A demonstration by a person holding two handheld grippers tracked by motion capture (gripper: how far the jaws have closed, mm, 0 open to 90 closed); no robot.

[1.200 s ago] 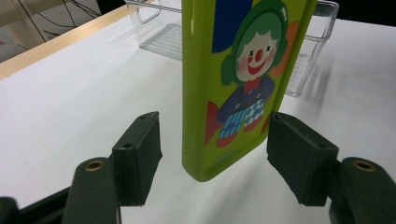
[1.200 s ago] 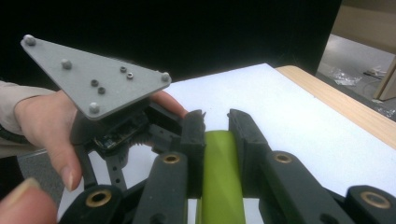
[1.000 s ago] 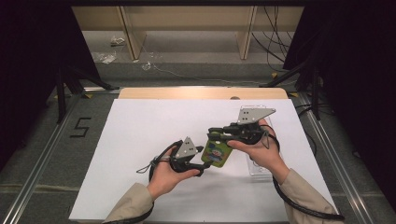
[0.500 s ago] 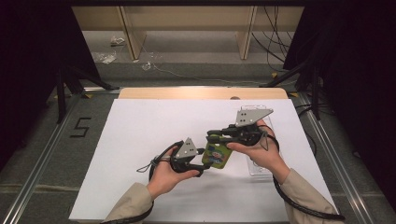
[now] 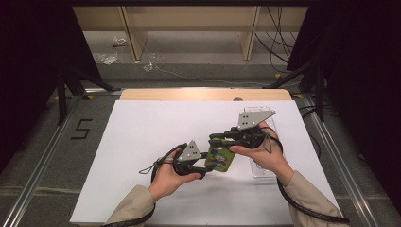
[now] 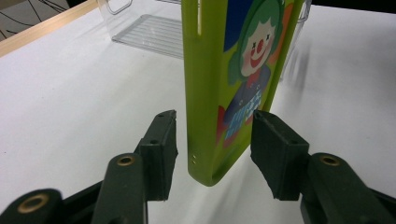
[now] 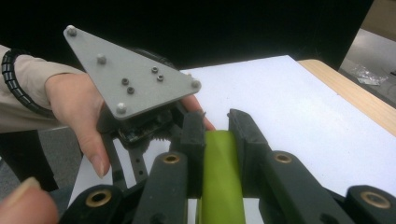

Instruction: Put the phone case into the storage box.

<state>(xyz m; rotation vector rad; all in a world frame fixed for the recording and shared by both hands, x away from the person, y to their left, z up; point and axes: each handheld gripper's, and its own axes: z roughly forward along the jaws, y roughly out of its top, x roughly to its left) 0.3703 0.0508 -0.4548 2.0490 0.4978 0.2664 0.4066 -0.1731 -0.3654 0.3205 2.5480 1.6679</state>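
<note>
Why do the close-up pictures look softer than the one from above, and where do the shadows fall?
High view: even light, dark surroundings, the green phone case small but sharp. Left gripper view: case crisp, clear tray behind it hazy. Right gripper view: a blurred fingertip at the bottom left corner, soft shadow under the left gripper.

the green phone case point(image 6: 233, 70) runs off the left gripper view at twelve o'clock, clown's head cropped. in the high view the clear tray point(image 5: 262, 168) sits half hidden under the right hand point(image 5: 265, 153).
</note>
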